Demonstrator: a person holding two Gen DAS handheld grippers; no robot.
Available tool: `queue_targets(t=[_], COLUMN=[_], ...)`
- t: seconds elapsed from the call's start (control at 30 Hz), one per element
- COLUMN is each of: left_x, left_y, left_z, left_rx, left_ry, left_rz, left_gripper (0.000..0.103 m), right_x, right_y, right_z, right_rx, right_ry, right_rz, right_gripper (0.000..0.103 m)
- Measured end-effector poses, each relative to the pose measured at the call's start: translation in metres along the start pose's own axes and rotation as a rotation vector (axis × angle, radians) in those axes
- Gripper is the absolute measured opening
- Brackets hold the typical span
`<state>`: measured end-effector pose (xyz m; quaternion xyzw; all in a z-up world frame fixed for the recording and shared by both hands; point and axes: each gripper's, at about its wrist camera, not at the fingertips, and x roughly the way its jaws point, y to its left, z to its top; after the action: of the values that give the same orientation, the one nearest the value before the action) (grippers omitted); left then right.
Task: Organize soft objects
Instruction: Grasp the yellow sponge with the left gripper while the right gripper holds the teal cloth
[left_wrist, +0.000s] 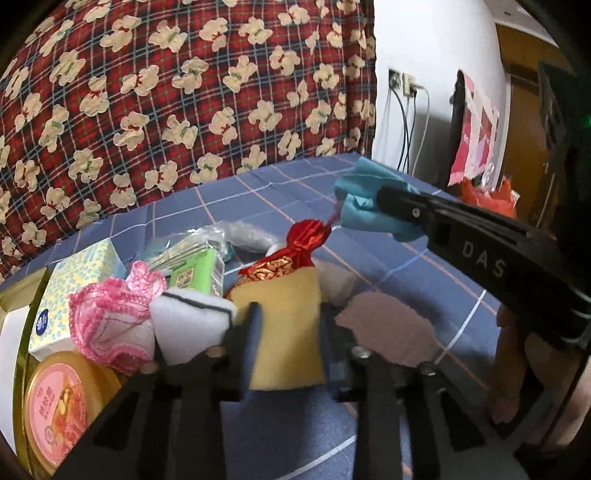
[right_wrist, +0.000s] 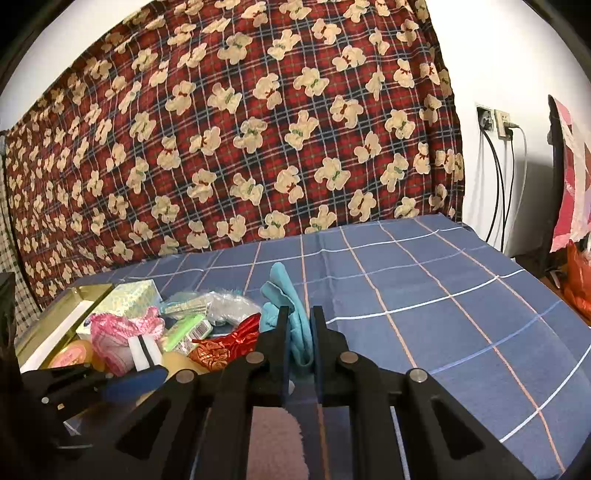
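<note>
My left gripper (left_wrist: 290, 323) points down at a pile of soft things, and its pads press on the sides of a yellow sponge (left_wrist: 288, 332). Behind the sponge lies a red brocade pouch (left_wrist: 291, 254). To the left are a white sponge with a black stripe (left_wrist: 192, 317) and a pink crocheted cloth (left_wrist: 110, 317). My right gripper (right_wrist: 299, 332) is shut on a teal cloth (right_wrist: 291, 306) and holds it above the bed. From the left wrist view that right gripper (left_wrist: 384, 199) reaches in from the right with the teal cloth (left_wrist: 365, 195). A pinkish towel (left_wrist: 388, 325) lies flat on the bed.
The blue checked bedsheet (right_wrist: 443, 295) stretches bare to the right. A tissue box (left_wrist: 81, 280), a green carton (left_wrist: 195, 273), plastic bags (left_wrist: 229, 236), a round tin (left_wrist: 62, 398) and a gold box (left_wrist: 22, 295) crowd the left. A teddy-print blanket (right_wrist: 258, 129) hangs behind. A hand (left_wrist: 509, 362) holds the right gripper.
</note>
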<state>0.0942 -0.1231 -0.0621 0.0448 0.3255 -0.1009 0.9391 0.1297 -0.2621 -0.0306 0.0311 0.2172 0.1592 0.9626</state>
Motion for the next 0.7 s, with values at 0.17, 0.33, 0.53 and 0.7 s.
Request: queue_targets(t=[0.17, 0.33, 0.53, 0.7], left_x=[-0.014, -0.023, -0.039, -0.045], left_y=[0.004, 0.007, 0.013, 0.015], left_z=[-0.001, -0.001, -0.004, -0.002], left_rx=[-0.026, -0.04, -0.069, -0.065], left_ry=[-0.067, -0.118, -0.197, -0.247], left_rz=[-0.003, -0.005, 0.001, 0.029], left_gripper=[0.015, 0.012, 0.012, 0.011], right_x=[-0.004, -0.009, -0.013, -0.011], right_y=[0.005, 0.011, 0.013, 0.015], right_z=[-0.001, -0.001, -0.001, 0.0], right_rx=[-0.019, -0.051, -0.05, -0.047], right_ry=[-0.019, -0.047, -0.076, -0.065], right_rz=[-0.017, -0.039, -0.037, -0.023], right_gripper=[0.011, 0.011, 0.011, 0.011])
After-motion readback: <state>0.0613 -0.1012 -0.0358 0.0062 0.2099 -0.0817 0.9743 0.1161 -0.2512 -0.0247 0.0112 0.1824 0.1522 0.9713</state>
